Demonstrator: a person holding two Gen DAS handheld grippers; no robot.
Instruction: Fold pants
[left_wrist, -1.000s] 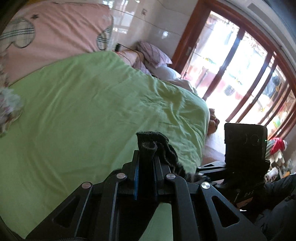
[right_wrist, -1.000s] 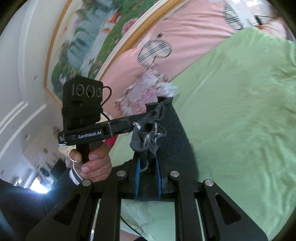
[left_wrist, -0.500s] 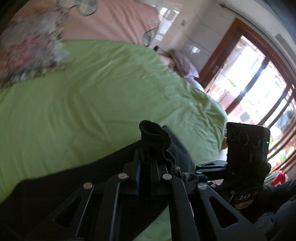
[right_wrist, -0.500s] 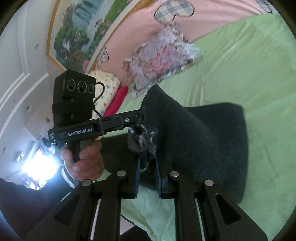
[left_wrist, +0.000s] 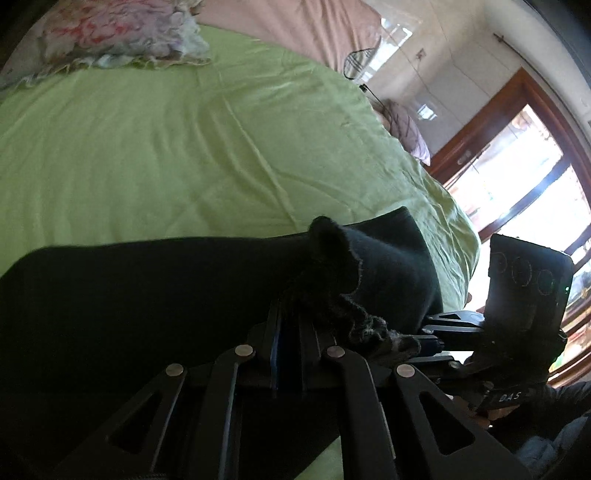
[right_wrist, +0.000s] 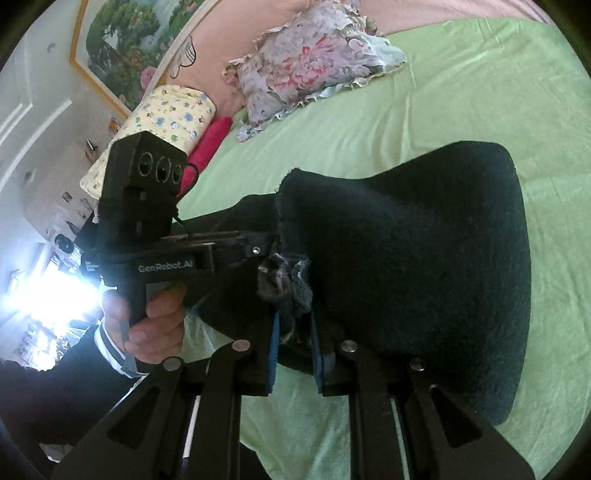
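**Dark pants spread on the green bed, both grippers clamped on an edge**

The left gripper (left_wrist: 290, 325) was clenched on a bunched edge of the dark pants (left_wrist: 147, 295), its blue pads pressed together around the cloth. The right gripper (right_wrist: 293, 332) pinched a frayed fold of the same pants (right_wrist: 406, 258) between its blue pads. The garment lay spread across the near part of the light green bedsheet (left_wrist: 184, 140), with only the held edges raised. The person's left hand (right_wrist: 155, 325), in a dark sleeve, gripped the other tool's handle.

Farther back a floral ruffled pillow (right_wrist: 314, 59) rested on the sheet, beside a yellow patterned roll (right_wrist: 166, 114) and a pink headboard (left_wrist: 295, 26). A framed landscape painting (right_wrist: 125, 48) hung on the wall, and a wood-framed window (left_wrist: 524, 173) glowed brightly.
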